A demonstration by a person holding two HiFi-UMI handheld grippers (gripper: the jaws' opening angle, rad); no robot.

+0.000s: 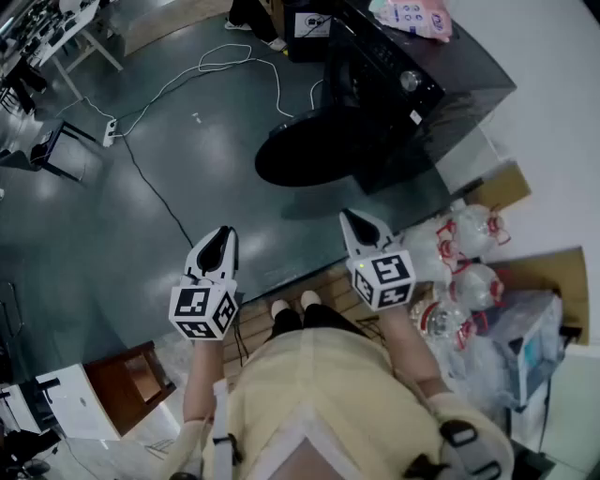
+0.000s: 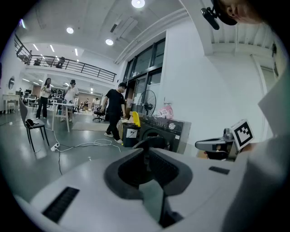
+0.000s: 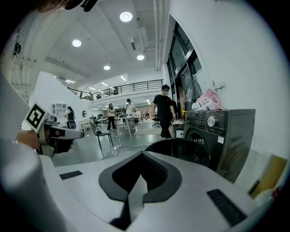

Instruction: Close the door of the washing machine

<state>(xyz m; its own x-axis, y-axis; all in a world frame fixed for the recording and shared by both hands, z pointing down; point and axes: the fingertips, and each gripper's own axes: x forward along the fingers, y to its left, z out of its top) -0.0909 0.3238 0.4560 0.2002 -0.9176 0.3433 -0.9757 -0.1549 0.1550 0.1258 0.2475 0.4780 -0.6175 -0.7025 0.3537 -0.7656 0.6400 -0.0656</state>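
A dark front-loading washing machine [image 1: 403, 84] stands ahead and to the right, and its round door [image 1: 305, 150] hangs swung open toward the left over the floor. My left gripper [image 1: 222, 239] and right gripper [image 1: 354, 223] are held side by side in the air, well short of the door. Both are shut with nothing between the jaws. In the right gripper view the door [image 3: 181, 149] shows just beyond the right gripper [image 3: 142, 155], with the machine [image 3: 222, 136] on the right. In the left gripper view the machine [image 2: 170, 131] lies past the left gripper [image 2: 146, 149].
A pink packet [image 1: 412, 17] lies on top of the machine. Plastic bags [image 1: 469, 253] and cardboard pile up on the right by the wall. White cables and a power strip [image 1: 111, 131] cross the floor on the left. A person in black [image 3: 164, 111] walks behind the machine.
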